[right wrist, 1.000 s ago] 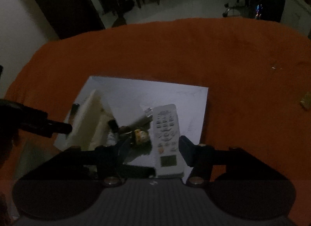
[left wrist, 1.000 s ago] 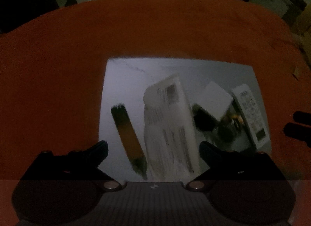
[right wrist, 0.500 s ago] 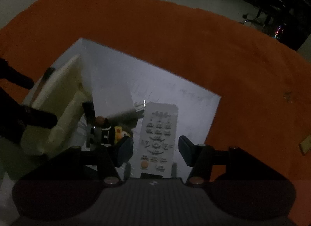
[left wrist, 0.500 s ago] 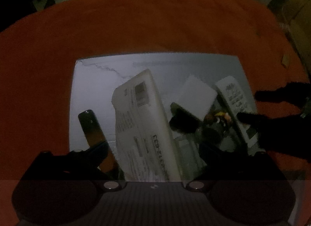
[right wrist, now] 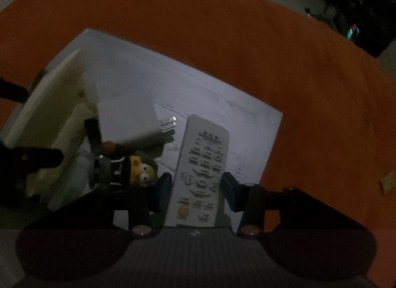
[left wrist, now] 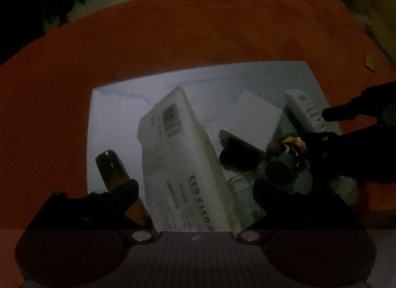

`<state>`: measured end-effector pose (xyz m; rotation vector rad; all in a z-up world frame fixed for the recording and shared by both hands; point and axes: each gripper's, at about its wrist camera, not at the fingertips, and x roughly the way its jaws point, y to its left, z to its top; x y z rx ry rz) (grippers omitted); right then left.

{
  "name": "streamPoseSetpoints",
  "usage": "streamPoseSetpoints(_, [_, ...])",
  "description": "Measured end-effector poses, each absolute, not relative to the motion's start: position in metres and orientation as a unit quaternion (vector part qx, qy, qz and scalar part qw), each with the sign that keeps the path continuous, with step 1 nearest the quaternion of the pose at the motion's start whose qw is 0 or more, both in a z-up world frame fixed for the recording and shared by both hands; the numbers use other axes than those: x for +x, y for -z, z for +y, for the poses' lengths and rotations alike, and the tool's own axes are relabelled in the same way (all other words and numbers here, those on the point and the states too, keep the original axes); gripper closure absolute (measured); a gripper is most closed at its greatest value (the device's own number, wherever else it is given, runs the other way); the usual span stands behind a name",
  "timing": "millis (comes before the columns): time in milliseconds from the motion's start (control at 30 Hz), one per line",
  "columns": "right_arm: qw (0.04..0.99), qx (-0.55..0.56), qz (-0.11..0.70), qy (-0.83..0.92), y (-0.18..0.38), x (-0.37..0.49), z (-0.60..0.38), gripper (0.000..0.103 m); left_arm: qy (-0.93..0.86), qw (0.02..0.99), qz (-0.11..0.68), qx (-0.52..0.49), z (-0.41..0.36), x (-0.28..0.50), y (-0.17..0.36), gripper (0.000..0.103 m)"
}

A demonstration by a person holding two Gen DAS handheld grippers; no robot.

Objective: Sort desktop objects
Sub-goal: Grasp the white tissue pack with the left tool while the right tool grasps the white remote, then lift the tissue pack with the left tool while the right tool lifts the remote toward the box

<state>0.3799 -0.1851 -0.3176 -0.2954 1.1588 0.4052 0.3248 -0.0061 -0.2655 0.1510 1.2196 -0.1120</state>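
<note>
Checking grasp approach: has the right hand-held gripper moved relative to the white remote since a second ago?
Yes. The right hand-held gripper came down over the white remote; its closing jaws now straddle it.

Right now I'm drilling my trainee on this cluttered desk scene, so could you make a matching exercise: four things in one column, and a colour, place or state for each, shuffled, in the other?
Things:
1. remote control
2. long white box
3. tablecloth
4. toy figure

Descriptions:
A. orange
B. yellow face, googly eyes
C. between the right gripper's closing jaws
D. between the left gripper's jaws, barcode on top

Pairs: 1-C, 2-D, 3-A, 4-B
</note>
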Motion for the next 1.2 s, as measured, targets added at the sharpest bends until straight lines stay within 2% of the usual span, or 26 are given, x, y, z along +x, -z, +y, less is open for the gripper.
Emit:
streamPoseSetpoints(67, [0.807,-0.135,0.545,-0.181,0.320,0.382,-0.186,0.055,0.055,0.819,0.566,0.074,-0.009,0.323,0.266,0.006])
streamPoseSetpoints(133, [0.806,-0.134,0.549,-0.175,0.322,0.383,-0.186,0.059,0.057,0.818,0.567,0.074,-0.010,0.323,0.268,0.024])
streamPoseSetpoints(200, [0.804,-0.120,0.555,-0.178,0.322,0.383,-0.190,0.060,0.058,0.821,0.562,0.080,-0.012,0.322,0.269,0.034])
streamPoseSetpoints(267, [0.803,-0.110,0.558,-0.181,0.321,0.382,-0.194,0.062,0.062,0.825,0.555,0.088,-0.014,0.322,0.268,0.055])
streamPoseSetpoints(300, [0.803,-0.108,0.558,-0.180,0.320,0.382,-0.194,0.062,0.061,0.823,0.556,0.098,-0.016,0.322,0.268,0.071])
streamPoseSetpoints(333, [0.803,-0.105,0.559,-0.180,0.319,0.382,-0.195,0.063,0.061,0.819,0.560,0.108,-0.017,0.322,0.270,0.075])
streamPoseSetpoints(467, [0.803,-0.110,0.557,-0.182,0.316,0.381,-0.192,0.065,0.059,0.820,0.558,0.109,-0.016,0.322,0.272,0.082])
streamPoseSetpoints(633, [0.805,-0.099,0.557,-0.179,0.311,0.378,-0.194,0.072,0.056,0.824,0.554,0.107,-0.014,0.322,0.270,0.093])
streamPoseSetpoints(767, [0.804,-0.081,0.562,-0.176,0.307,0.376,-0.195,0.079,0.065,0.826,0.554,0.084,-0.005,0.323,0.259,0.094])
streamPoseSetpoints(1200, [0.806,-0.028,0.563,-0.182,0.291,0.371,-0.206,0.080,0.088,0.839,0.537,0.021,0.015,0.322,0.227,0.095])
